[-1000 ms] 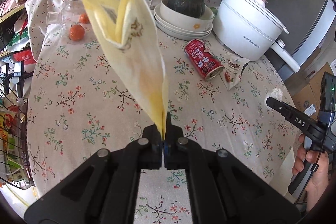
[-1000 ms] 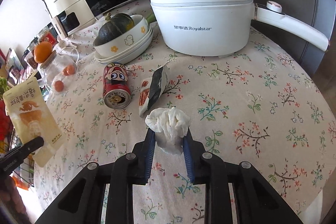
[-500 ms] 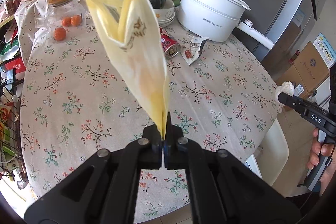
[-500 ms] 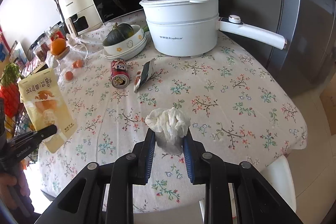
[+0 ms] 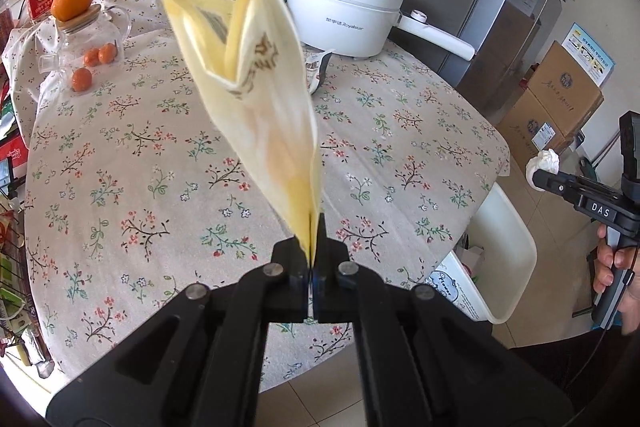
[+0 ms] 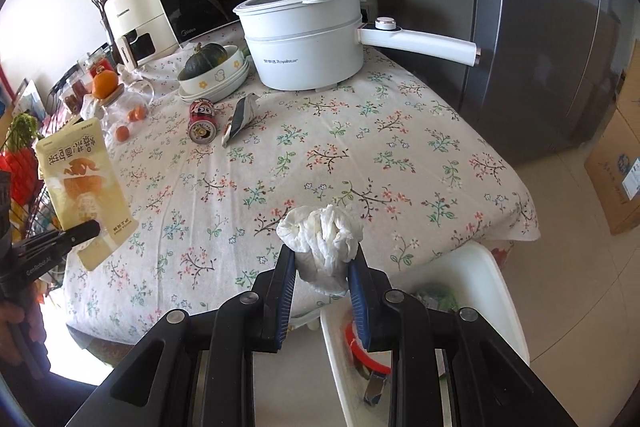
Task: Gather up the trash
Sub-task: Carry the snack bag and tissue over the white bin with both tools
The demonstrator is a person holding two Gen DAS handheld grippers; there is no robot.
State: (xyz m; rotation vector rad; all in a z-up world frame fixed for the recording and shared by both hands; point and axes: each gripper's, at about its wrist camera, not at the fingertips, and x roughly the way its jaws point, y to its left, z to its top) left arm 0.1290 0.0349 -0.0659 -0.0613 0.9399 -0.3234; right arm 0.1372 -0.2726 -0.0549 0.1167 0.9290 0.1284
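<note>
While I carry both pieces of trash away from the tabletop [image 6: 400,155], my left claw [image 5: 311,259] is pressed together on the bottom edge of a yellow snack pouch [image 5: 256,83], so the flat pouch stands up from the tips. My right claw [image 6: 322,277] is clamped on a crumpled white tissue [image 6: 320,235]; the blue pads [image 6: 289,283] stay a little apart because the wad fills the gap between them. I think I hold each thing by a thin or soft part because this gives a sure grip for the way to the white trash bin [image 6: 492,291], which stands on the floor just beside the tabletop, below my right claw. Some red and green rubbish is already inside it.

On the tabletop I count two pieces of trash not yet collected: one red drink can [image 6: 203,125] lying on its side, and one empty grey-white wrapper [image 6: 242,119] just beside it. The rest is not trash, in my judgement: one white electric pot [image 6: 304,55], one dark green pumpkin [image 6: 203,58] in a stack of bowls, one big orange [image 6: 105,83] on a glass jar lid, and three small oranges [image 5: 93,65] near the jar.
</note>
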